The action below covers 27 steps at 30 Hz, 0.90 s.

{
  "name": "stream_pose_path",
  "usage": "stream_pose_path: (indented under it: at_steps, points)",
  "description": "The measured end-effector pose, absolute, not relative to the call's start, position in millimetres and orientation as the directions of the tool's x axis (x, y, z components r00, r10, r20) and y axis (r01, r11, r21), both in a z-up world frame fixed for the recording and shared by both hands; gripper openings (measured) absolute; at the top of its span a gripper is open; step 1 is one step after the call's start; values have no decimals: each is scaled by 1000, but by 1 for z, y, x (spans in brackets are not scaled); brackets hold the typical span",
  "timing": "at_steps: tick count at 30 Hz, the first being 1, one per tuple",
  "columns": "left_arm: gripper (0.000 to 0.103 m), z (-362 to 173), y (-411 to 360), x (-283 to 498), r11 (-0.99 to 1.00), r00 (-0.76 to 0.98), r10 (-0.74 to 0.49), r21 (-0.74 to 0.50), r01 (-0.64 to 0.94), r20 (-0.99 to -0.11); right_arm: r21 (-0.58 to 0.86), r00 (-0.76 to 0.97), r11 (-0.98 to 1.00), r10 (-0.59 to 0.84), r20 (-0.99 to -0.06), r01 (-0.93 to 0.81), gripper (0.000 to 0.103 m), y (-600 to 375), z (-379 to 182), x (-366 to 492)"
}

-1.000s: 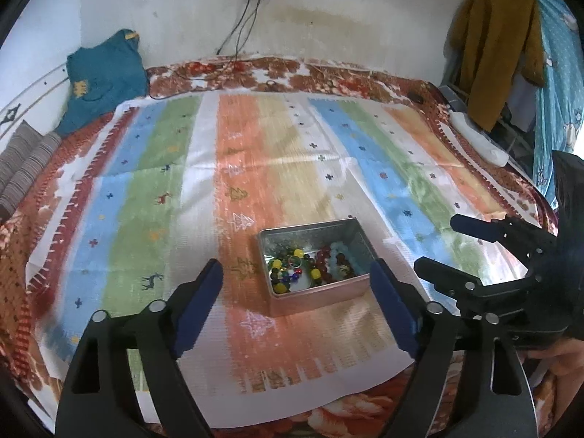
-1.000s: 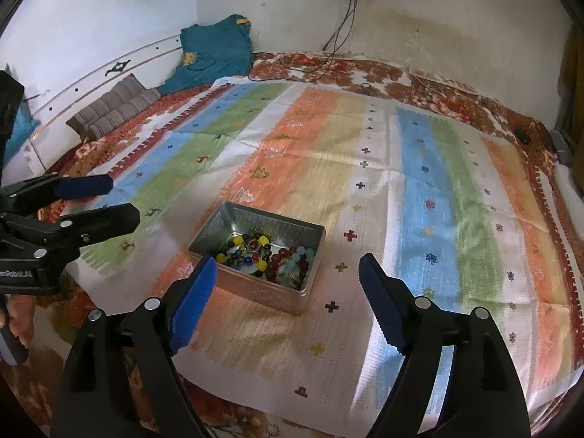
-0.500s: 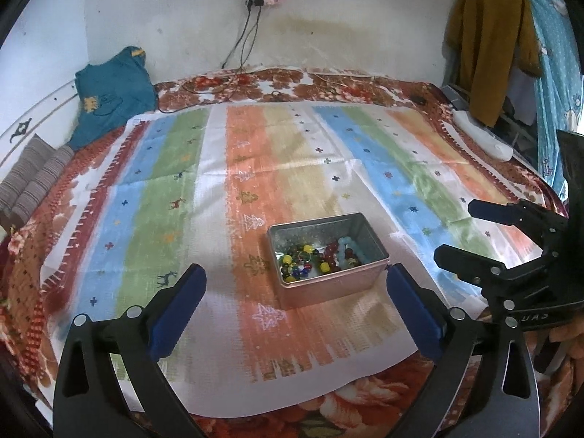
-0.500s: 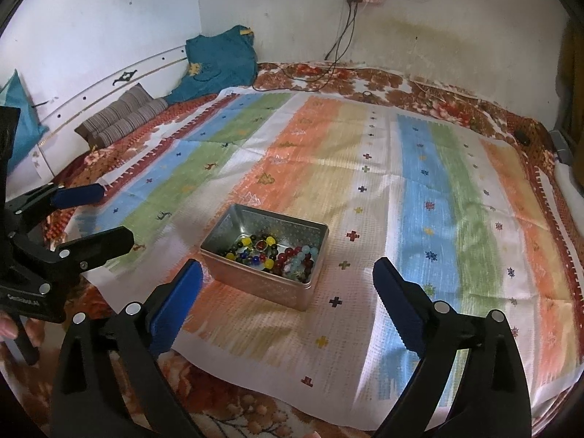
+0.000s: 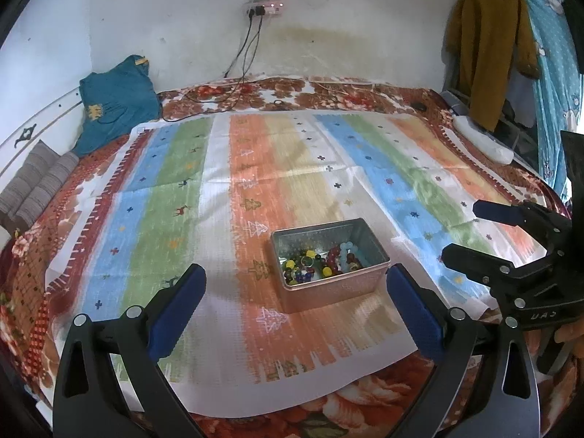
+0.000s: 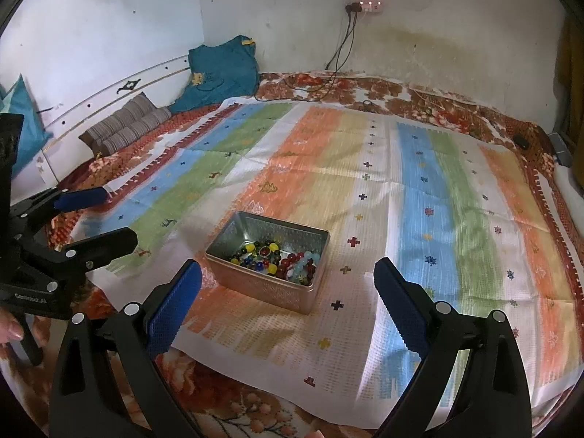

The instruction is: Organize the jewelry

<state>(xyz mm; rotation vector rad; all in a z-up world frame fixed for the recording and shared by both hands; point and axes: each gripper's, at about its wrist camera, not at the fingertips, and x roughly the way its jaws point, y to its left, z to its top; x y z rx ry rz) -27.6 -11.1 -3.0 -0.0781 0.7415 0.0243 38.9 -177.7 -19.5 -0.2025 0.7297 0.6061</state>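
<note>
Item: rectangular embossed silver metal tin [image 5: 330,284], lidless, on striped woven cloth [image 5: 219,197], ahead of and between both tools; holds heaped multicoloured bead jewellery [image 5: 321,262], all inside. Left gripper [image 5: 295,306] spread wide, empty; right gripper [image 6: 288,292] likewise, short of the tin. Stage unsettled: sorting pending, or beads gathered already; no move prescribed.

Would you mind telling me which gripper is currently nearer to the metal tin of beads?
Roughly equal, perhaps the right. The right gripper hangs open just before the metal tin, slightly to its right; the left gripper hangs open before it, centred slightly left.
</note>
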Motion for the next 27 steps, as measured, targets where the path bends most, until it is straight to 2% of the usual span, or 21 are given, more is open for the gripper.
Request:
stream_pose_path:
  at_steps: [27]
  points:
    - [97, -1, -13, -30, 998, 752, -7, -57, -41, -659, 59, 603, 817, 469, -645, -573, 96, -184, -14, 38]
